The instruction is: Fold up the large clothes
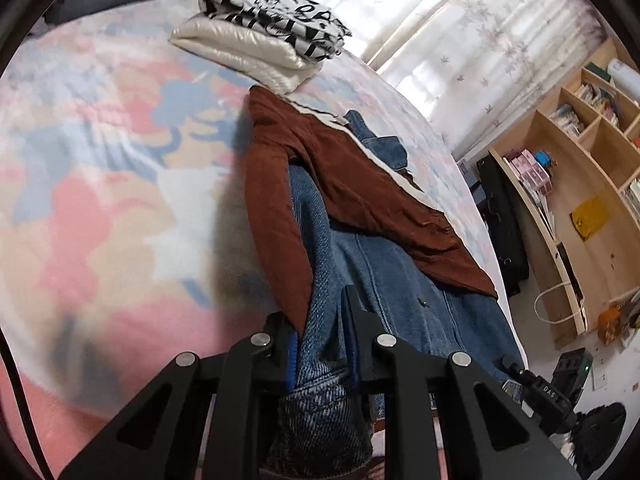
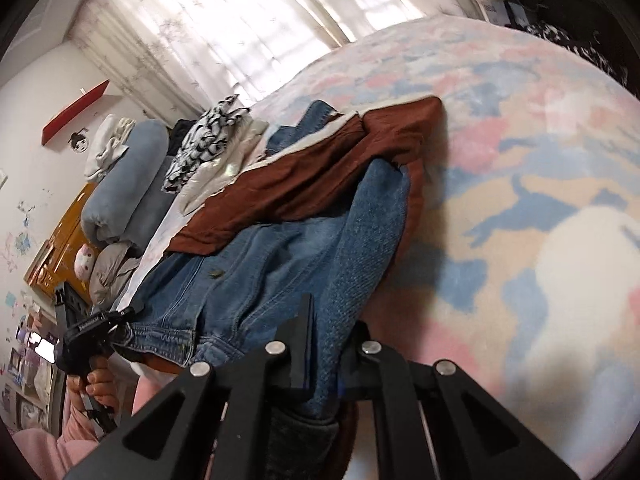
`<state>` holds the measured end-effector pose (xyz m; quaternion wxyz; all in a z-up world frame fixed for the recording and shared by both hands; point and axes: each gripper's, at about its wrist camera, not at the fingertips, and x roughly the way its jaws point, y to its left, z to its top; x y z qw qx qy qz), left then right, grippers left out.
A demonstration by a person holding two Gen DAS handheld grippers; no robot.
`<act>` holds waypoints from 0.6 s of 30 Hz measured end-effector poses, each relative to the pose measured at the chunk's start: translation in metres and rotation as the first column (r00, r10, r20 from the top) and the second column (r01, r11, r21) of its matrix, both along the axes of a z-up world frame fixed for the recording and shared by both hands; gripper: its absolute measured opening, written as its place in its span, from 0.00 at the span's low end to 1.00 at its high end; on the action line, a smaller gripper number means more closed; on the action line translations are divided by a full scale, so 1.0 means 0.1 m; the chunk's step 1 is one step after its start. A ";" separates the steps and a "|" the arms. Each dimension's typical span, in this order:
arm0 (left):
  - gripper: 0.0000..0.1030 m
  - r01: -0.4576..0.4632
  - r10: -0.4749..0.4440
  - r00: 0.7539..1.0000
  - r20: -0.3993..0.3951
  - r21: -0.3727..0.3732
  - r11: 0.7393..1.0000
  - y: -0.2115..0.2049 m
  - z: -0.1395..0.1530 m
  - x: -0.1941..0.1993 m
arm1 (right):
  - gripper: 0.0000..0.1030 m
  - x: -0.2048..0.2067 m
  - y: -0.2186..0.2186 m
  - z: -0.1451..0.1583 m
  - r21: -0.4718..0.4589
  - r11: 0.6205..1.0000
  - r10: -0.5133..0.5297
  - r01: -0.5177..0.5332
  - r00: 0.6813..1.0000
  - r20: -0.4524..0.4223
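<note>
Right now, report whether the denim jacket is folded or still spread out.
Not folded: the denim jacket lies loosely bunched on the bed, the brown jacket draped over it, both grippers clamped on its fabric.

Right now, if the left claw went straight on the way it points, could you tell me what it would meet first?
The left claw is already shut on the blue denim jacket. Straight ahead, it would probably meet the rust-brown suede jacket draped across the denim, though depth is hard to judge.
</note>
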<state>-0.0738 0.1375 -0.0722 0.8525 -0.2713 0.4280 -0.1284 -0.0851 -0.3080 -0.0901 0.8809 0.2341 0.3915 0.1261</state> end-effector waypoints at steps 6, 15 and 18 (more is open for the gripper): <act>0.16 0.019 -0.019 1.000 -0.008 -0.007 1.000 0.06 0.22 -0.23 | 0.07 -0.24 0.01 0.23 0.030 0.999 0.023 -0.023 0.999 0.024; 0.16 -0.044 0.034 0.997 -0.067 -0.156 0.987 0.17 0.25 0.27 | 0.07 0.11 -0.20 0.33 0.219 0.974 -0.054 0.052 0.999 0.005; 0.10 -0.073 0.063 0.996 -0.066 -0.174 0.982 0.17 0.29 0.60 | 0.07 0.42 -0.31 0.37 0.319 0.943 -0.091 0.091 0.996 -0.015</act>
